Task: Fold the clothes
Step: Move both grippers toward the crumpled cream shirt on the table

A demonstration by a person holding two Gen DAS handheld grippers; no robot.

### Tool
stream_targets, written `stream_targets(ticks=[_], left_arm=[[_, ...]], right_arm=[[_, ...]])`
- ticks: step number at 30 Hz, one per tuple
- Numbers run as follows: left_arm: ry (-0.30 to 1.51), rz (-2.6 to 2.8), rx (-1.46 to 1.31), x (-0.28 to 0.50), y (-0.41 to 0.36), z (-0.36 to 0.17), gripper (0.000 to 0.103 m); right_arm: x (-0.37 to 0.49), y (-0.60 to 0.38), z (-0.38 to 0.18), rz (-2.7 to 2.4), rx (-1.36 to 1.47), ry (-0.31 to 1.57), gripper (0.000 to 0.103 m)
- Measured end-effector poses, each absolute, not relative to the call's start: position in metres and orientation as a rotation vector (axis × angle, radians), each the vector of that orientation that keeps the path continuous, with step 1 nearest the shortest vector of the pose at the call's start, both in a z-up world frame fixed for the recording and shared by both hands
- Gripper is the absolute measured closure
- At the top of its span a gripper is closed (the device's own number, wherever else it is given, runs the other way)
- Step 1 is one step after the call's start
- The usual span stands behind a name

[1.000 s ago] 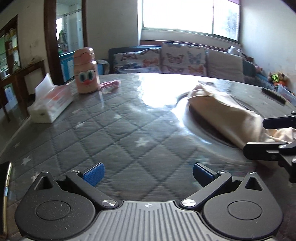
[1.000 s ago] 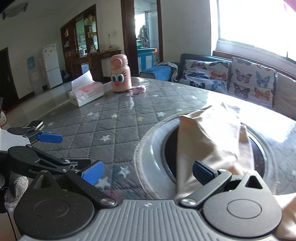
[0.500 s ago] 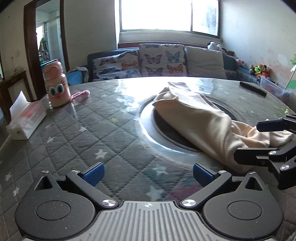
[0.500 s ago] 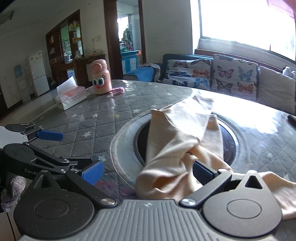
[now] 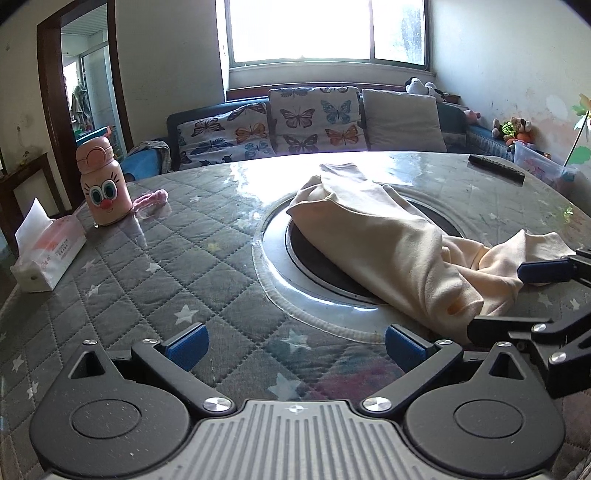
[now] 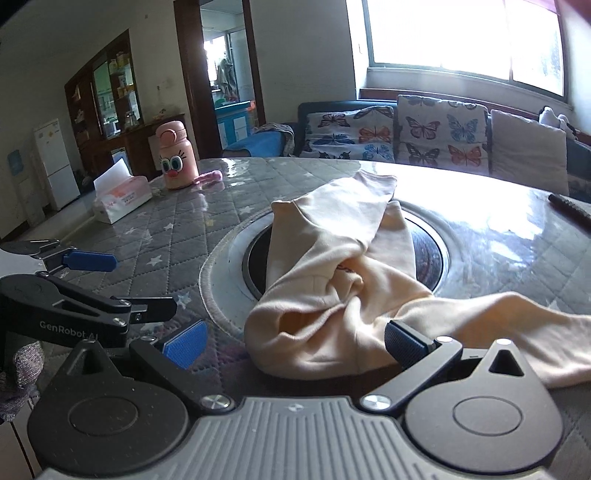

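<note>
Both sets of jaws stand wide apart and grip nothing, the left gripper (image 5: 293,345) over bare quilted table (image 5: 155,266) beside the cream garment (image 5: 388,243) and the right gripper (image 6: 291,341) at its bunched near end, which lies rumpled across the table's round inset (image 5: 273,258), probably awaiting a spreading grasp.

Bright window (image 5: 325,31), butterfly-cushioned sofa (image 5: 280,127), wooden cabinet (image 6: 107,99)

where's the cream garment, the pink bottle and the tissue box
cream garment (image 6: 332,258), right wrist view, middle of the bunched fabric
pink bottle (image 5: 105,188), left wrist view, cartoon face on its body
tissue box (image 5: 48,258), left wrist view, its side panel
</note>
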State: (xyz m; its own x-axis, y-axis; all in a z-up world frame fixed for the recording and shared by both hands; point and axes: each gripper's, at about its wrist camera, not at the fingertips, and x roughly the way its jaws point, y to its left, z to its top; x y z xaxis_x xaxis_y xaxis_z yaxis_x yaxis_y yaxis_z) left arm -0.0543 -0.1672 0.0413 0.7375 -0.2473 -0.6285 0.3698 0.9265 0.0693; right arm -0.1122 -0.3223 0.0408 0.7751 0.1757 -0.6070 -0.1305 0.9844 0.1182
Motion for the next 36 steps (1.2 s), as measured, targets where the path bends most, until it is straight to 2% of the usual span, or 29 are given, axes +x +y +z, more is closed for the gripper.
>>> stream_targets(ticks=[36], left_arm=[[0.652,-0.334,0.213,-0.085,-0.176,0.04,0.0]], right_arm=[[-0.148,-0.32,0.033,0.141,0.036,0.678,0.0]])
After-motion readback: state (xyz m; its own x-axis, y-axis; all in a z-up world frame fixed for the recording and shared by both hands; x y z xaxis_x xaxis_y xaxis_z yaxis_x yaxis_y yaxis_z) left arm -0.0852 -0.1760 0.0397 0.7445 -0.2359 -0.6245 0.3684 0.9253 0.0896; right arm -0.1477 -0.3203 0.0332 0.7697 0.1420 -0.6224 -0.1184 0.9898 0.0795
